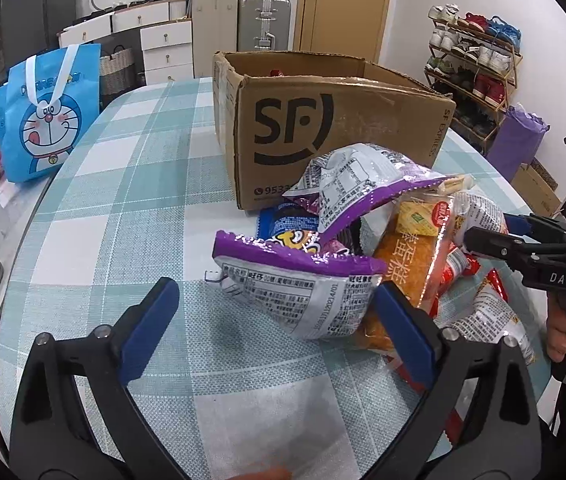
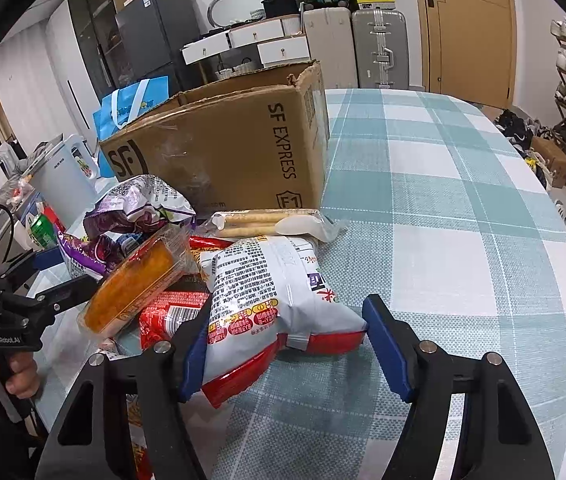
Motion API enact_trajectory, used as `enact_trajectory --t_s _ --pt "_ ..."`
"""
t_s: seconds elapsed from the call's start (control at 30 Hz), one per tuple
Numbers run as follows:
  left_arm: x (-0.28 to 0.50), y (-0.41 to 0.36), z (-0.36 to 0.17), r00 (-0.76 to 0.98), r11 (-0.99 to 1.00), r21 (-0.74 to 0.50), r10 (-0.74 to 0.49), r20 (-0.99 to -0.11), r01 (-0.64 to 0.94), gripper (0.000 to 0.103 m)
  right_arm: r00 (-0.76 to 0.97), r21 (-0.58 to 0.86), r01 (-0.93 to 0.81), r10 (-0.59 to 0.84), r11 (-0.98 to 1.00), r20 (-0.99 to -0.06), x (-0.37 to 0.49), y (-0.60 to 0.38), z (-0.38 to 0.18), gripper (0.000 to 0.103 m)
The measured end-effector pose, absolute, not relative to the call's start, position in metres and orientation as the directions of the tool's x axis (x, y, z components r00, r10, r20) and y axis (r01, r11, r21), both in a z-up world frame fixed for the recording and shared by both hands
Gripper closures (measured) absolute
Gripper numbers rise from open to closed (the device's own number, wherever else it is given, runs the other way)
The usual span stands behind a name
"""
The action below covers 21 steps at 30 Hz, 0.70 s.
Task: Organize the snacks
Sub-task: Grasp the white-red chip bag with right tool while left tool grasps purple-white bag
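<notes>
A pile of snacks lies on the checked tablecloth in front of an open SF Express cardboard box, which also shows in the right wrist view. My left gripper is open, its jaws either side of a purple and silver snack bag. A wrapped orange cake lies beside it, also in the right wrist view. My right gripper is open around a white and red snack bag. A packet of stick biscuits lies by the box.
A blue Doraemon bag stands at the table's left edge. A shoe rack is at the far right. Drawers and suitcases line the back wall. A white kettle stands left of the box. Bare tablecloth stretches right.
</notes>
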State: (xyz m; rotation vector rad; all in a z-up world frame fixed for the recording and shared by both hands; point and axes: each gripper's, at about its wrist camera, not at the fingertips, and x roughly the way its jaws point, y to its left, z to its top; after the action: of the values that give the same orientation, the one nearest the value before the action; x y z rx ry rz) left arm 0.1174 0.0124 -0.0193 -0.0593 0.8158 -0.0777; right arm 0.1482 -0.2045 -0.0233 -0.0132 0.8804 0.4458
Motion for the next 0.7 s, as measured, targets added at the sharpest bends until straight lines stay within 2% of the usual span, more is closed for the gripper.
enact_trajectory --t_s 0.23,0.33,0.53,0.57,0.6,0.7 --pt "0.117 0.010 -0.018 0.684 0.994 -0.086 -0.108 -0.722 0.066 0.011 0.559 0.170 -0.386 0.377 0.906 -0.739 0.143 -0.213 -0.015 0.032" --pt "0.117 0.011 -0.018 0.683 0.992 -0.104 -0.129 -0.719 0.077 0.016 0.562 0.176 -0.387 0.383 0.905 -0.733 0.142 -0.216 -0.012 0.032" --pt "0.113 0.010 -0.019 0.683 0.982 -0.147 -0.190 -0.705 0.120 0.036 0.572 0.197 -0.383 0.399 0.902 -0.716 0.139 -0.221 -0.006 0.032" --pt "0.113 0.009 -0.019 0.682 0.979 -0.159 -0.205 -0.702 0.130 0.045 0.576 0.198 -0.382 0.400 0.903 -0.712 0.138 -0.222 -0.004 0.032" --pt "0.112 0.010 -0.019 0.680 0.975 -0.172 -0.219 -0.700 0.137 0.049 0.581 0.201 -0.381 0.403 0.902 -0.707 0.137 -0.223 -0.002 0.032" --pt "0.110 0.009 -0.019 0.686 0.976 -0.175 -0.214 -0.695 0.127 0.053 0.590 0.212 -0.378 0.411 0.901 -0.695 0.134 -0.224 0.003 0.032"
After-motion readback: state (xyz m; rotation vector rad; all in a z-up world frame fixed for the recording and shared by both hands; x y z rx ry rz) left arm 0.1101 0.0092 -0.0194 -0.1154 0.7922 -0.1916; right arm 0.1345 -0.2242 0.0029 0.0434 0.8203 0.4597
